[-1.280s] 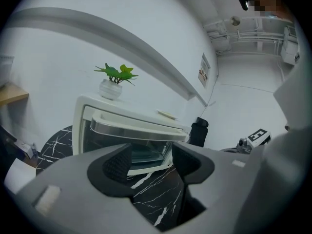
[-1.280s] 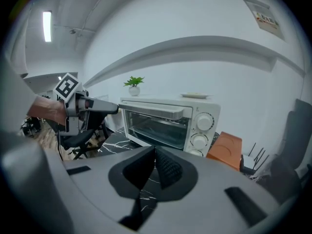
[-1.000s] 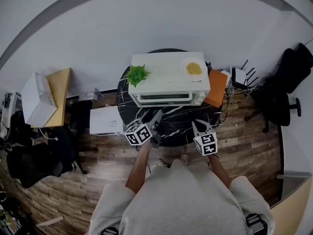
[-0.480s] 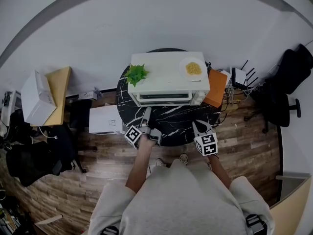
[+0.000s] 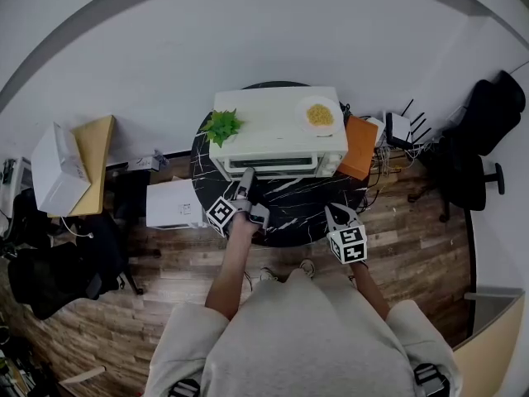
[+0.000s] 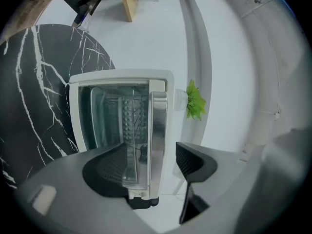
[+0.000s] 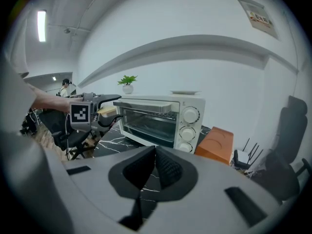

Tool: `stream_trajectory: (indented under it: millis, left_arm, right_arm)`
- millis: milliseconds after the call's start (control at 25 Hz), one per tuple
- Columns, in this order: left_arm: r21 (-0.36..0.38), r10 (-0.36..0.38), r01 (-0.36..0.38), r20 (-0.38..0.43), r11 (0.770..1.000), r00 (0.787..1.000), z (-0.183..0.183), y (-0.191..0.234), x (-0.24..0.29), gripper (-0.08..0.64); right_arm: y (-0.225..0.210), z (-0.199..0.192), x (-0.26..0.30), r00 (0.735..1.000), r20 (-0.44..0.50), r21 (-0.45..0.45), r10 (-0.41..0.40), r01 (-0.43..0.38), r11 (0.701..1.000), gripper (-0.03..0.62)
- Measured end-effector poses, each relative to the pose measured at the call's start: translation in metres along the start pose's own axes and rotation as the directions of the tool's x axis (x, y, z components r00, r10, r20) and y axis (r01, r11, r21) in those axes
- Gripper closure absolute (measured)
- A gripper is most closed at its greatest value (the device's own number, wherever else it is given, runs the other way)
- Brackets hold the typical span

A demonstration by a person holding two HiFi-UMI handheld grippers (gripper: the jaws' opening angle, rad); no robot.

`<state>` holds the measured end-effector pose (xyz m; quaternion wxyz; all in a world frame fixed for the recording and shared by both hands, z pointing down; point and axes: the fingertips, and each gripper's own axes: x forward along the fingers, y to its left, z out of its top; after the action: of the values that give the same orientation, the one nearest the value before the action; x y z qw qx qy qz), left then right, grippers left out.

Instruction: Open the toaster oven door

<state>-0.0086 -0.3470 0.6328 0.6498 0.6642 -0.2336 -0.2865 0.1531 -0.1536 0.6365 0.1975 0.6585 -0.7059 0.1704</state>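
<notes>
A white toaster oven point(image 5: 277, 135) stands on a round black marble table point(image 5: 302, 205) with its glass door closed. My left gripper point(image 5: 245, 177) is at the left end of the door's silver handle point(image 6: 158, 130), rolled onto its side. Its jaws have just been opening and now stand wide, with the handle bar in the gap between them and neither pad pressing on it. The right gripper view shows the left gripper point(image 7: 108, 109) at the oven's point(image 7: 161, 118) upper left front corner. My right gripper point(image 5: 335, 212) hangs over the table's near edge, shut and holding nothing point(image 7: 156, 162).
A small green plant point(image 5: 221, 125) and a plate of yellow food point(image 5: 319, 115) sit on top of the oven. An orange box point(image 5: 361, 147) is at its right, a white box point(image 5: 173, 203) on the floor at left, and a black chair point(image 5: 479, 139) at far right.
My left gripper has moved forward to the oven's front and rolled over, so its marker cube has turned. Its jaws stand wider. The right gripper has stayed put.
</notes>
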Motion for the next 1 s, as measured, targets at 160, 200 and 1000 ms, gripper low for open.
stream_trajectory:
  millis: [160, 200, 1000]
  left_arm:
    - [-0.009, 0.005, -0.005, 0.012, 1.0, 1.0, 0.005, 0.001, 0.009, 0.264]
    - [-0.011, 0.002, -0.002, 0.014, 1.0, 1.0, 0.006, 0.001, 0.011, 0.264]
    - [-0.04, 0.002, 0.001, 0.071, 0.999, 0.997, 0.019, -0.004, 0.025, 0.434]
  right_arm:
    - [-0.004, -0.001, -0.004, 1.0, -0.002, 0.003, -0.01, 0.01, 1.0, 0.578]
    - [-0.005, -0.001, -0.005, 1.0, -0.003, 0.003, -0.013, 0.013, 1.0, 0.578]
    - [-0.001, -0.002, -0.004, 1.0, -0.008, -0.004, 0.001, -0.001, 1.0, 0.578]
